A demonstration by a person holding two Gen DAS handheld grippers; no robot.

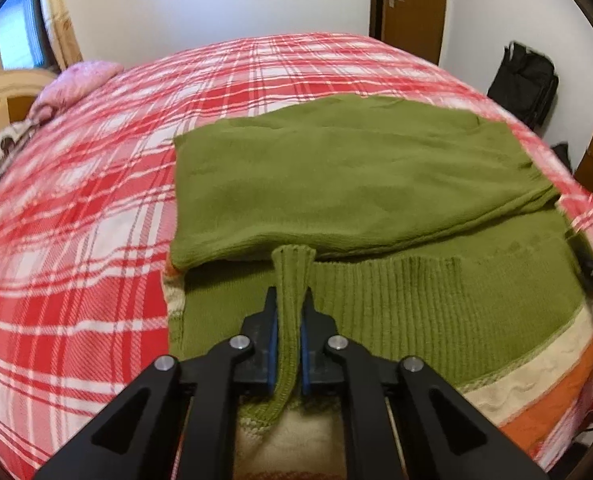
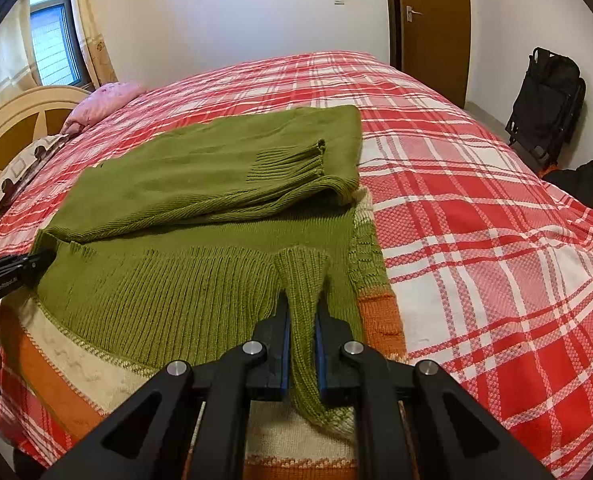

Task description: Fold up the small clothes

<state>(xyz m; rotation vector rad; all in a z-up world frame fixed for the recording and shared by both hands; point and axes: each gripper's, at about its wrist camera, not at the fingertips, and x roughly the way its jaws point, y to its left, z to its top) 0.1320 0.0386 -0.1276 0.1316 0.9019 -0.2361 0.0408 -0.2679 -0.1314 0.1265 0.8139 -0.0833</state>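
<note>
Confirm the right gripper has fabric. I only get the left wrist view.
Observer: Yes, the right gripper is shut on a pinched ridge of the green knitted sweater, at its ribbed hem.
Operator: Sleeve on that side?
Observer: Folded in. Its ribbed cuff lies on top of the folded green layer.
Operator: Room to the right of it?
Observer: Yes, a broad stretch of red-and-white plaid bedspread lies beyond the sweater's right edge.
</note>
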